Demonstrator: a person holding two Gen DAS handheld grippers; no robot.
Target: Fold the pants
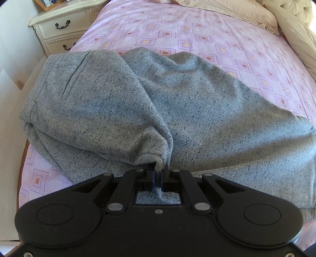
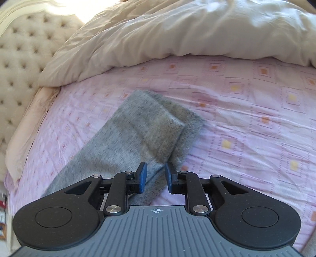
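Observation:
Grey speckled pants (image 1: 122,102) lie bunched on the pink patterned bedsheet (image 1: 217,39), with the waist and a pocket slit at the left. My left gripper (image 1: 158,172) is shut on a pinched fold of the pants near the front edge, and the cloth runs up between its blue pads. In the right wrist view the leg ends of the pants (image 2: 146,126) lie flat on the sheet, one layer over the other. My right gripper (image 2: 156,174) stands open just above the near edge of that leg. The cloth shows between its blue pads (image 2: 142,177), which do not press on it.
A cream nightstand (image 1: 59,25) stands beside the bed at the far left. A beige duvet (image 2: 158,33) is heaped along the far side of the sheet (image 2: 256,118), and a tufted headboard (image 2: 21,53) rises at the left. A pillow (image 1: 227,11) lies at the bed's head.

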